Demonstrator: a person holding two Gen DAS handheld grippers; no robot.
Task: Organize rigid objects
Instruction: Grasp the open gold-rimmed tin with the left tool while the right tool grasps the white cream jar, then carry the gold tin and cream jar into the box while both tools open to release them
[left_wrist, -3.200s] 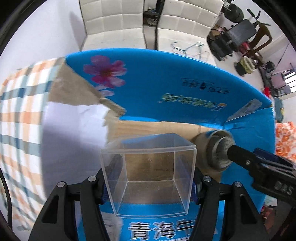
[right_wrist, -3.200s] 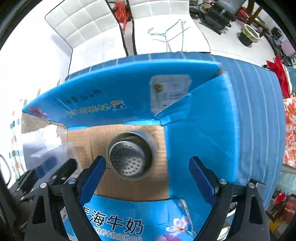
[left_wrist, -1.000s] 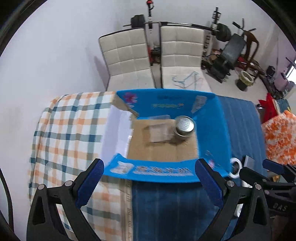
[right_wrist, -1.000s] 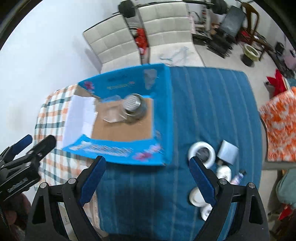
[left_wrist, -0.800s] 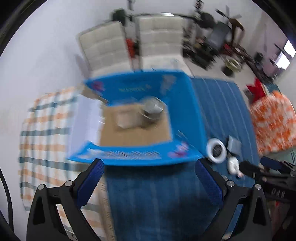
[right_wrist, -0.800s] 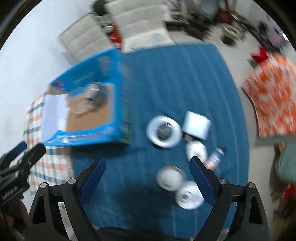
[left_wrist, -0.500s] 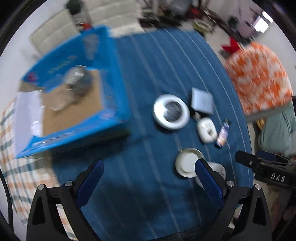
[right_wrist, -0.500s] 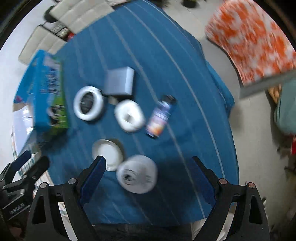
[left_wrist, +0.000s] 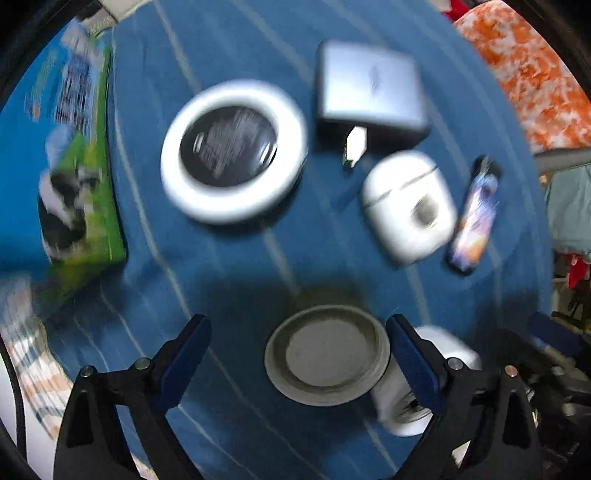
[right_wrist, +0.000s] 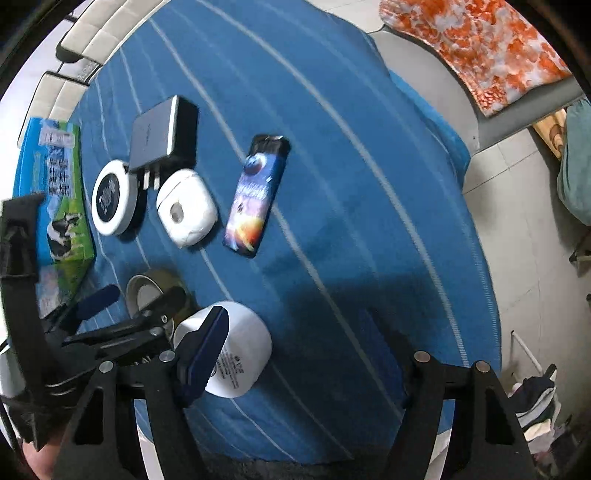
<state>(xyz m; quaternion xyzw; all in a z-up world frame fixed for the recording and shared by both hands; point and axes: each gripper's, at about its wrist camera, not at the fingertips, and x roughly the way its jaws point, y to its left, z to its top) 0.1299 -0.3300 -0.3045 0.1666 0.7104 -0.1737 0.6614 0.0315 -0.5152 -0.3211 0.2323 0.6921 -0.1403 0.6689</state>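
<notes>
Metal lid (left_wrist: 327, 355) lay flat between the left gripper's (left_wrist: 297, 350) wide-open, empty fingers, right gripper (right_wrist: 306, 350) likewise empty.

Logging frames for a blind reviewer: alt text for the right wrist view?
Open right tool above a blue striped cloth, one finger over a white round container. Beyond lie a colourful bottle, white case, grey charger and white ring; the left tool reaches in at left.

A blue striped cloth (right_wrist: 332, 155) covers the bench. Beyond its far right edge lies an orange-and-white patterned fabric (right_wrist: 491, 48), and white padded chairs (right_wrist: 92, 40) stand at the far left. Pale floor tiles (right_wrist: 517, 229) show at right.
</notes>
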